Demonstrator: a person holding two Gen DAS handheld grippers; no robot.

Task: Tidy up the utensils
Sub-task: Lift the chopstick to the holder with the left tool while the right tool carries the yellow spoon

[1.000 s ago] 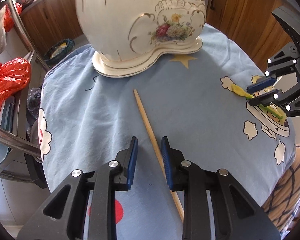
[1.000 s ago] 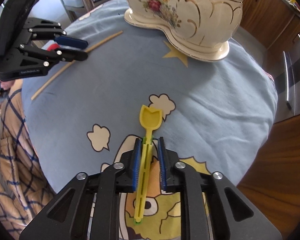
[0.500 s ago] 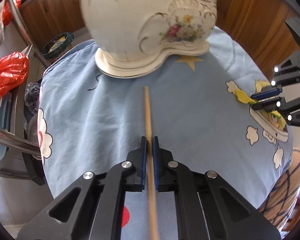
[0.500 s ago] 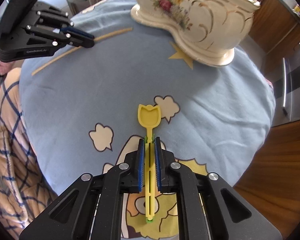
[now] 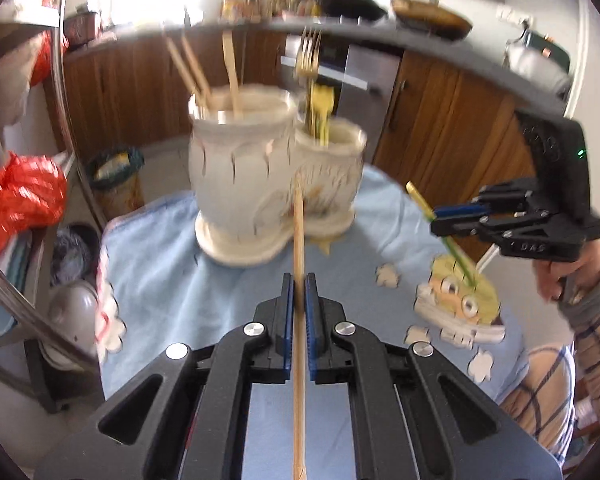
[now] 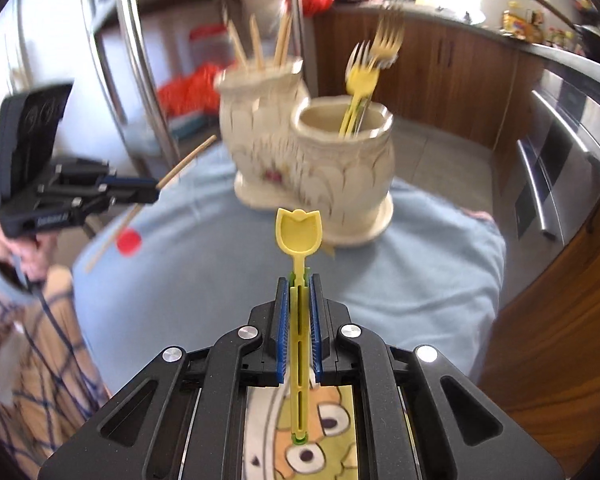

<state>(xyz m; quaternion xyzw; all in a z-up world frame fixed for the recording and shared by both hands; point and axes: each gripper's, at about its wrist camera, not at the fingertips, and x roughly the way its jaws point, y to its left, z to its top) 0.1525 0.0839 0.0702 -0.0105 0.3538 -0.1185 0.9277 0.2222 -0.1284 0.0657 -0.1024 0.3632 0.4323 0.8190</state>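
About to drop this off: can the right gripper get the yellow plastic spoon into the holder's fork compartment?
Probably yes. The right gripper holds the yellow plastic spoon clear of the cloth, and the fork compartment ahead stands open-topped with room beside the forks.

Your left gripper [image 5: 299, 284]: matt black plastic body, ribbed blue pads, shiny metal screws. Chopstick [image 5: 298, 320] you hold: pale bare wood, matt, fine grain. Your right gripper [image 6: 298, 286]: same matt black plastic, blue pads. Spoon [image 6: 299, 236] you hold: yellow plastic, smooth, slight sheen. Holder [image 6: 312, 164]: cream glazed ceramic, glossy, gilt lines, ribbed relief. Forks [image 6: 374, 46] in it: gold-toned metal, shiny. Tablecloth [image 6: 204, 280]: soft light-blue cloth, matt, printed cartoons. Cabinets [image 5: 448, 132]: brown wood, satin.
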